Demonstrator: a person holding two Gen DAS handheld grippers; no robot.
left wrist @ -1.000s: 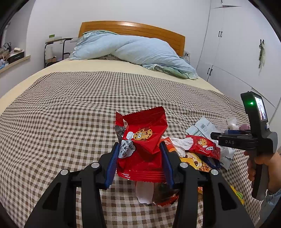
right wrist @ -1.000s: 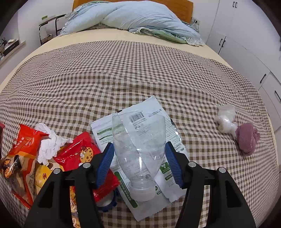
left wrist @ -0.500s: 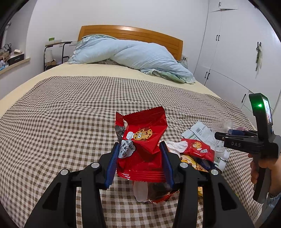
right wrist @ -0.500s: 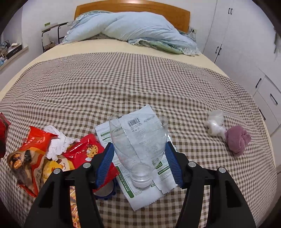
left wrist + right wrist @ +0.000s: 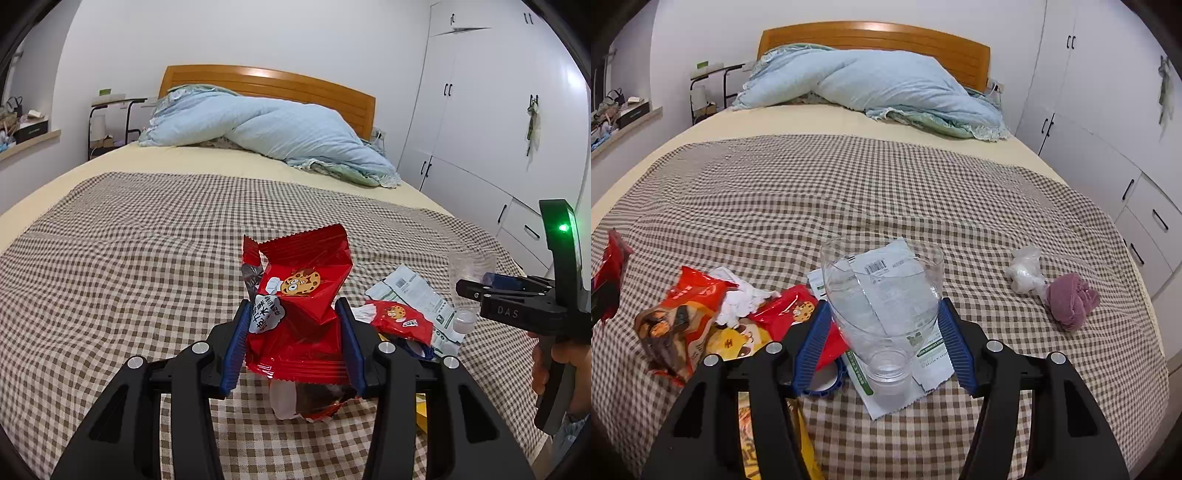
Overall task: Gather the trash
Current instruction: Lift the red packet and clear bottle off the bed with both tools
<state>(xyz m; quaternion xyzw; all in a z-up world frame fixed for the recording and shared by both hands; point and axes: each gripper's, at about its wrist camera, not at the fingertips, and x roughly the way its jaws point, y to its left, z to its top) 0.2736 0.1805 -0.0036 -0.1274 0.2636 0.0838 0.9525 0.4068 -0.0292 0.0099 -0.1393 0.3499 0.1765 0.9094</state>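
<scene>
Since a second ago both grippers have risen off the checked bedspread, the right one more, so the headboard and wardrobe now show higher in its view and the bottle it carries has tipped mouth-down.

The left gripper has its blue ribbed pads pressed against the sides of a red cookie wrapper, a crinkled glossy foil packet with a serrated top edge, standing upright between the jaws at a middling width.

Left of the right gripper, a heap of litter lies on the cloth: an orange snack bag, a crumpled white tissue and a small red cookie packet.

The right gripper, jaws a little over half apart, clamps a clear plastic bottle, cut open at the far end. A flat white printed pouch lies beneath it. Farther right sit a knotted white plastic scrap and a mauve fabric ball.
</scene>
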